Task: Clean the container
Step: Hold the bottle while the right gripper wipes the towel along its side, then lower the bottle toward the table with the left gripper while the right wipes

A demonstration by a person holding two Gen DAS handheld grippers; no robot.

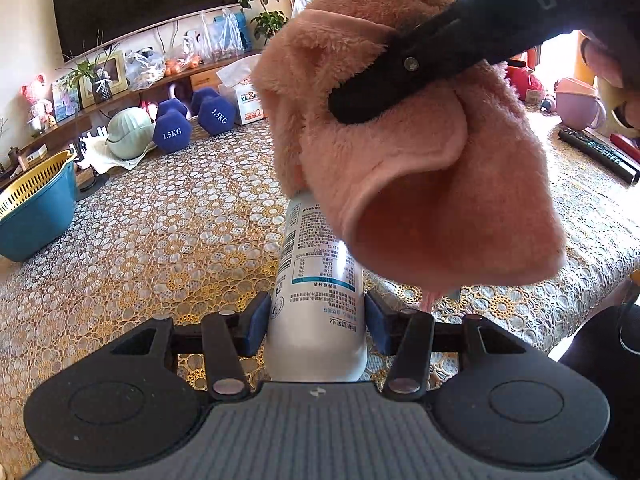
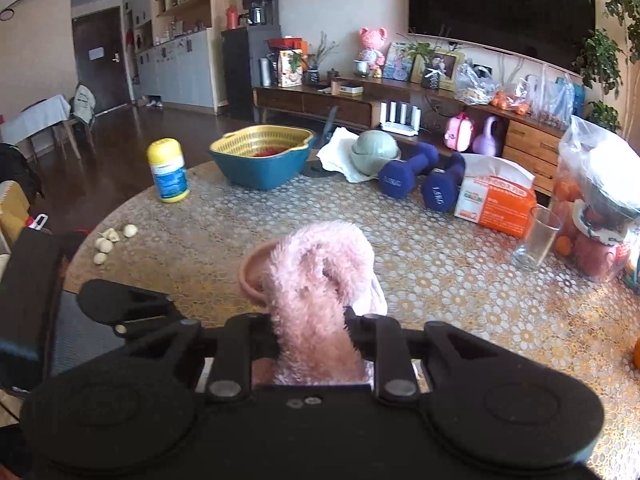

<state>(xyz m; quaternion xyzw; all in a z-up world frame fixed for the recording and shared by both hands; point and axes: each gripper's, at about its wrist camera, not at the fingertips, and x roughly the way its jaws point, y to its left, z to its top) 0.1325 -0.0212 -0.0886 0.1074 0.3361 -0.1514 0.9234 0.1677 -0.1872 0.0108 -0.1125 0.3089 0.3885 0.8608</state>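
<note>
Dark wall television [image 2: 500, 8], wooden sideboard [image 2: 360, 104], dark floor [image 2: 116, 152], perhaps sunlit lace-covered table [image 2: 440, 280]

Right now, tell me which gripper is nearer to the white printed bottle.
Left. The left gripper is shut on the white printed bottle near its base. The right gripper grips the fluffy pink cloth, which drapes over the bottle's top.
</note>
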